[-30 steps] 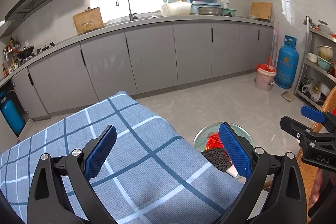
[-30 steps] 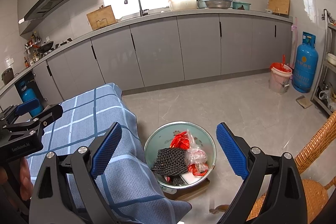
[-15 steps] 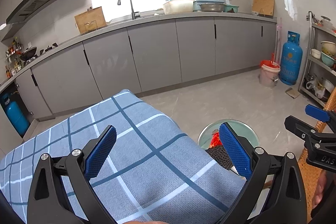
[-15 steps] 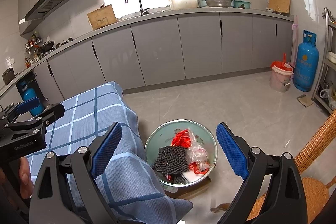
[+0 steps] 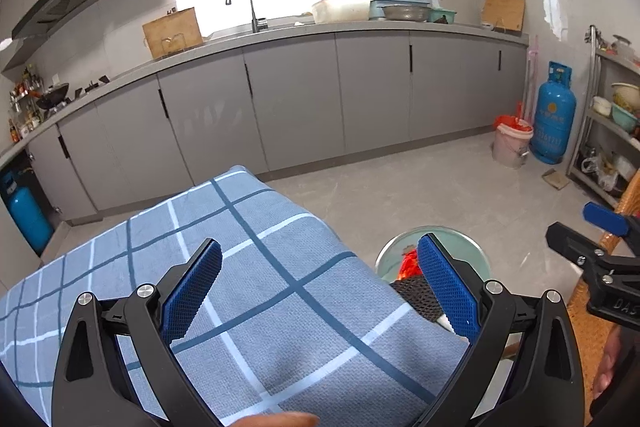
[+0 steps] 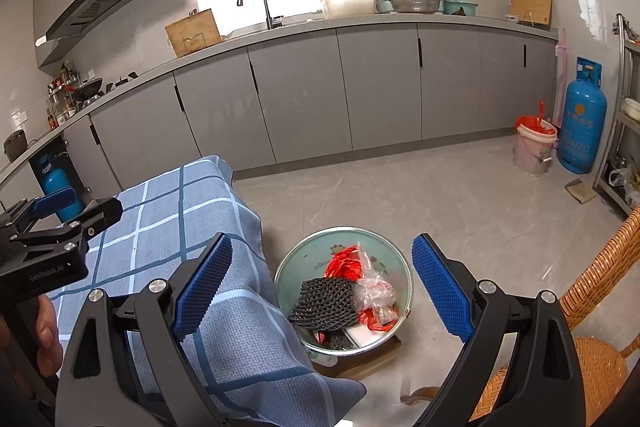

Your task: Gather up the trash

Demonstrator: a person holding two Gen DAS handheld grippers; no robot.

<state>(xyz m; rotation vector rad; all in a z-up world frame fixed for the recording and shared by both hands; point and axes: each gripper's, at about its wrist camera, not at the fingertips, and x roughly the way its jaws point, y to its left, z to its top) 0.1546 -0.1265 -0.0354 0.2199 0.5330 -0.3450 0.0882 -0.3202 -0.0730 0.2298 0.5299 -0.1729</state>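
Trash, a heap of black foam netting (image 6: pixel 326 303), crumpled red plastic (image 6: pixel 344 263) and clear wrapping (image 6: pixel 374 291), sits in the round pale-green metal basin (image 6: pixel 296 259) on the grey tiled floor (image 6: pixel 420 195), just past the table's edge! From the right wrist view the basin lies at six o'clock, low between the fingers, hard against the hanging corner of the blue checked tablecloth (image 6: pixel 192 199). The right gripper (image 6: pixel 322 277) hangs above it, jaws spread wide, nothing between the blue pads. The left gripper (image 5: pixel 320 283) hovers over the cloth, also wide apart and empty; from there the basin peeks out at four o'clock, half hidden behind the cloth.

What's changed? Very little! Over the last second the left view has lifted slightly, showing more of the basin's rim, while the right has barely shifted. Both grippers were open then and are open now. No trash shows on the tablecloth, so my read is that the collecting is finished or nearly so, with both hands hanging back. A pink bucket with a red liner (image 6: pixel 534 143) waits at two o'clock beside the blue gas cylinder (image 6: pixel 582 123).
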